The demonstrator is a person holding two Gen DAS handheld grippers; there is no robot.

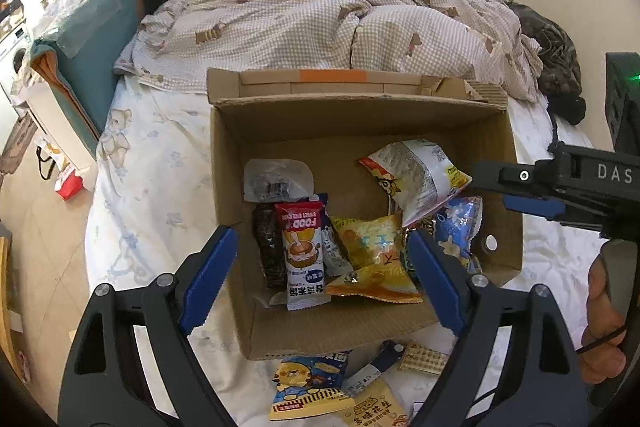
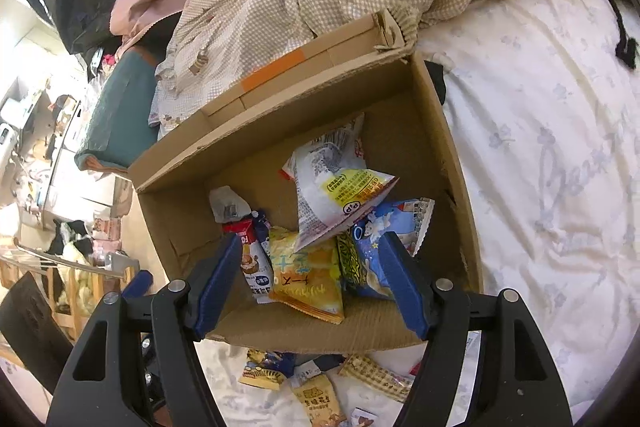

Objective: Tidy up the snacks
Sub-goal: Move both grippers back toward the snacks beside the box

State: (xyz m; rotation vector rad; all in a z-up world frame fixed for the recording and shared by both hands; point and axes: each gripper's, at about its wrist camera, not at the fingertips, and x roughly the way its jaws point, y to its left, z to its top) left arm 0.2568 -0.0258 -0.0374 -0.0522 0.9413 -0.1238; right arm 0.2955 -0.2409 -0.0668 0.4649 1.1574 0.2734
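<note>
Loose packets (image 1: 308, 393) lay nearest you on the bed sheet (image 1: 152, 195), just in front of the cardboard box's (image 1: 344, 331) near wall. Your left tool (image 1: 320, 287) hung spread wide over the box with nothing between its blue pads; your right tool (image 2: 308, 291) stood likewise parted and empty. Inside, several snacks already sat heaped, the white pillow bag (image 1: 416, 179) leaning far right. Those remaining packets were probably light, crinkly and slippery, their contents brittle. You would likely have done best to pinch a flat sealed edge rather than the puffed middle.
</note>
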